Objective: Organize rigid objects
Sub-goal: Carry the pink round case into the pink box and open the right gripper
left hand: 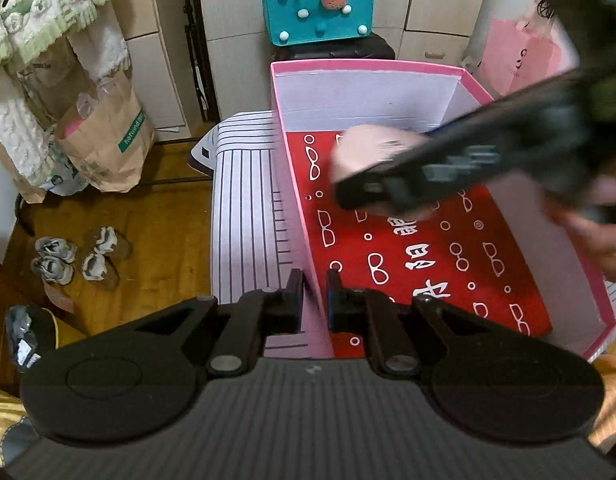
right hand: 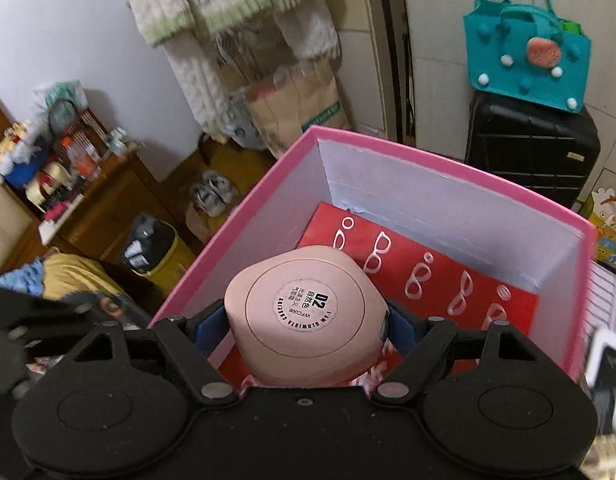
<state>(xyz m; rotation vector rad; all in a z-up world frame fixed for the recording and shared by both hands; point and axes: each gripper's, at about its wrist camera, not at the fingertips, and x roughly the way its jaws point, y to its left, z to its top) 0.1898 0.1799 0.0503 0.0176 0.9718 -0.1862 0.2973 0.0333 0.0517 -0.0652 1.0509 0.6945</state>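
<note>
The left gripper (left hand: 315, 296) has its fingers pinched shut on the near left wall of the pink box (left hand: 295, 200). The right gripper (right hand: 305, 322) clamps a pink case (right hand: 305, 312) between wide-set fingers, above the box's red liner (right hand: 448, 280).

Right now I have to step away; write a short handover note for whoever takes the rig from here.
Left gripper: shut on the near left wall of the pink box, steadying it.
Right gripper: shut on the pink compact case, held above the box interior.
In the box: only a red card with white glasses print, lying flat on the bottom.
Done: case picked up and brought over the box.
Left: lower the case onto the card, open the right gripper, then let go of the wall. Other items to sort are not identifiable here.
</note>
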